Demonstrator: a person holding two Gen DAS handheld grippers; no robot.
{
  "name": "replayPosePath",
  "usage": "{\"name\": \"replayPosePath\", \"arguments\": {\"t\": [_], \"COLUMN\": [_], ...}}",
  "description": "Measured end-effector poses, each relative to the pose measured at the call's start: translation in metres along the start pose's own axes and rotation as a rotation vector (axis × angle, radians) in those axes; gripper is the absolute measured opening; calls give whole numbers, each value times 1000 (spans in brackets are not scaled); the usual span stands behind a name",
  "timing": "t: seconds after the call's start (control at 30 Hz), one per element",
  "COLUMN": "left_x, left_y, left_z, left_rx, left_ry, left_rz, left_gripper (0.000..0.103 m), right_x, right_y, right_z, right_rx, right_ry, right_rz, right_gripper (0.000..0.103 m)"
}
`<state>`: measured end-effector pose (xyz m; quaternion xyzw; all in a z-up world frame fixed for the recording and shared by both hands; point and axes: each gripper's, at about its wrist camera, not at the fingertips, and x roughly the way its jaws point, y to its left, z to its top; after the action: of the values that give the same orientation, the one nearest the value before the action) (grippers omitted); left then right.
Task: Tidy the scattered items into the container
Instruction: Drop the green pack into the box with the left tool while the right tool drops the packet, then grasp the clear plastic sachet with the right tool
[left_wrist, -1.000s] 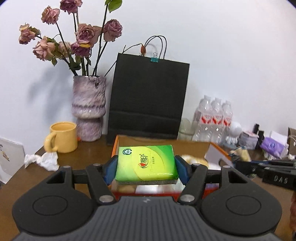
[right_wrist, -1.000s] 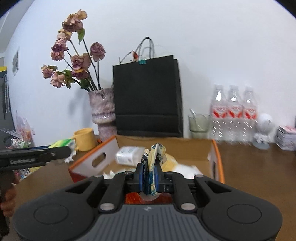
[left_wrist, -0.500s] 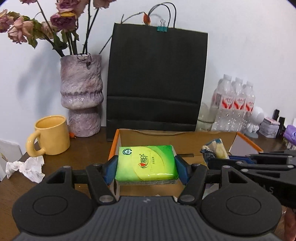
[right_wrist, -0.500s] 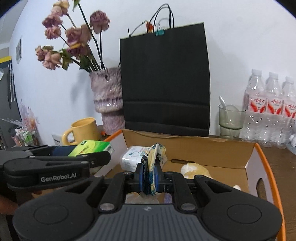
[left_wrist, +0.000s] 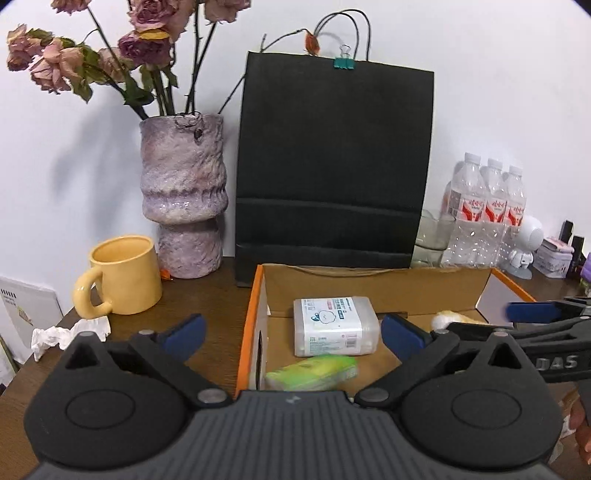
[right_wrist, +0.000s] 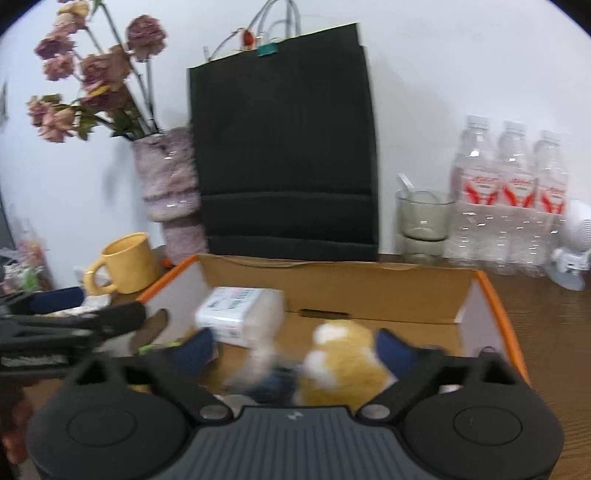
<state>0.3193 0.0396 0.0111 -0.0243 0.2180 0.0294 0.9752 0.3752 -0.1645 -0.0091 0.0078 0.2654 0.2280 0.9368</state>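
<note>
- The left gripper (left_wrist: 291, 334) is matt black plastic with a ribbed grey body and two blue rubber pads; its jaws have just been opening and now stand wide apart, with nothing pressed between them.
- Below it, a soft green tissue pack (left_wrist: 312, 373), glossy and blurred, sits inside the cardboard box (left_wrist: 369, 284), at the near left of the floor, free of both pads.
- The right gripper (right_wrist: 295, 345) is of the same build; its jaws have likewise just been opening and are spread wide, gripping nothing.
- Beneath it, a blurred dark-and-pale wrapper (right_wrist: 271, 380) shows in the box, beside a fuzzy tan-and-white plush toy (right_wrist: 343, 365).
- The box is one shallow rectangular tray of plain brown corrugated card with orange outer edges and a white inner side wall.
- One clear-wrapped white wipes pack (left_wrist: 336, 326), a rounded block, lies flat on the box floor near the back left.
- One tall black paper bag (left_wrist: 334, 166) with cord handles and a teal binder clip stands upright just behind the box.
- One mottled purple ceramic vase (left_wrist: 183, 192), waisted in shape, holds dried roses.
- One smooth yellow mug (left_wrist: 122, 275) stands on the dark wood table (left_wrist: 207, 295), with one crumpled white tissue (left_wrist: 70, 332) near it.
- Three clear plastic water bottles (right_wrist: 511, 199) with red labels stand in a row, beside one glass cup (right_wrist: 423, 221).
</note>
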Motion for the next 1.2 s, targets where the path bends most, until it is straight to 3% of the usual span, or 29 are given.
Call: {"name": "replayPosePath", "arguments": {"t": [0.9, 1.2], "left_x": [-3, -43], "left_y": [-8, 1], "left_z": [-3, 4], "left_rx": [19, -3], "left_ry": [-2, -60], "left_rz": [-6, -47], "left_gripper": [103, 103], "right_x": [-10, -60], "right_y": [6, -3], "right_z": [3, 10], "right_rx": [-56, -53], "right_ry": [9, -72], "right_rz": [-18, -30], "right_gripper": [103, 103]}}
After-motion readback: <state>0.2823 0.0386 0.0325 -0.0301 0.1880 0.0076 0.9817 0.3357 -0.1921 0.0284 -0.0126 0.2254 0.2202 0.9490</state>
